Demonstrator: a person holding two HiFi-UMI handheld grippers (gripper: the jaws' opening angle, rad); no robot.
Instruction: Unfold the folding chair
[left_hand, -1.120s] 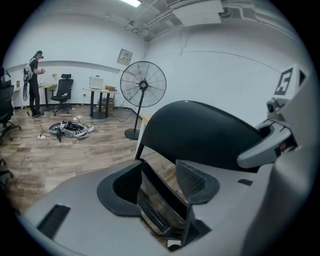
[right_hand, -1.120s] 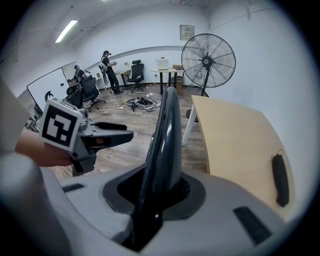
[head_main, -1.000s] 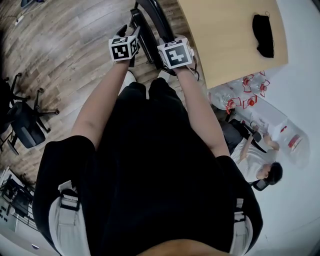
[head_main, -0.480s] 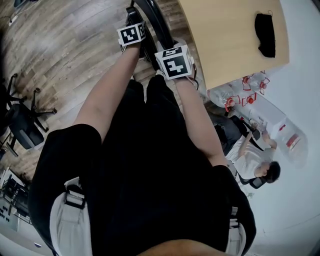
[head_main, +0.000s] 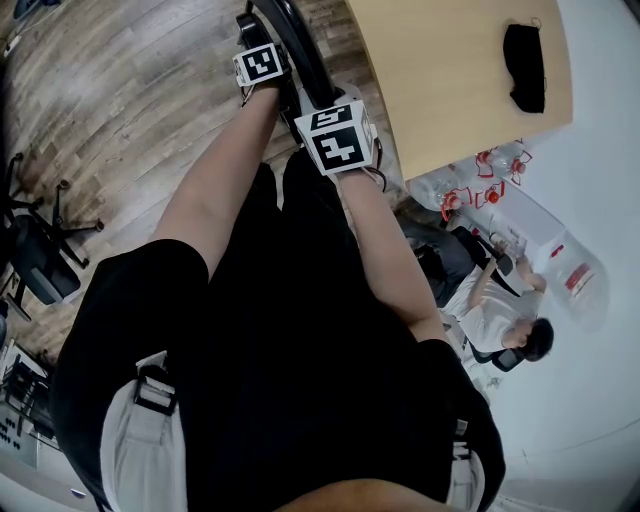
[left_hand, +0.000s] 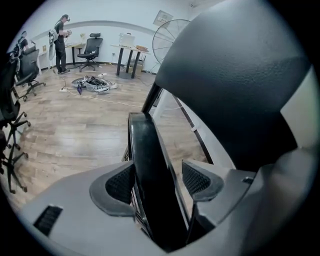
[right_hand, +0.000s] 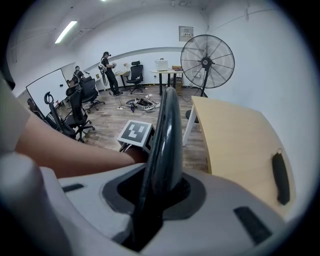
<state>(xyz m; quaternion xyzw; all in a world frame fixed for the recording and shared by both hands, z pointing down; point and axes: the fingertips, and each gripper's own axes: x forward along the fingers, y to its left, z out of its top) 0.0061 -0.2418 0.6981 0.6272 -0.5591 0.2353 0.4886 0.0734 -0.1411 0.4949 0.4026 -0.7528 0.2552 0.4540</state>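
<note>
The black folding chair (head_main: 298, 45) stands folded in front of my legs. My right gripper (head_main: 320, 105) is shut on the thin top edge of the chair's backrest (right_hand: 167, 125), which runs up between its pads. My left gripper (head_main: 256, 38) is lower and farther along the chair. In the left gripper view a black panel edge of the chair (left_hand: 150, 165) lies between the left gripper's (left_hand: 157, 177) pads. The jaws have just been opening, and a gap shows at the right pad (left_hand: 197, 180). The rounded backrest (left_hand: 240, 85) fills the right of that view.
A light wooden table (head_main: 450, 80) with a black object (head_main: 527, 65) on it stands right of the chair. Water bottles (head_main: 480, 190) and a seated person (head_main: 500, 320) are beyond it. Office chairs (head_main: 35, 250) stand at the left. A floor fan (right_hand: 207, 62) is behind the table.
My left gripper has moved away from me, farther along the chair and past the right gripper. The right gripper has kept its hold on the backrest.
</note>
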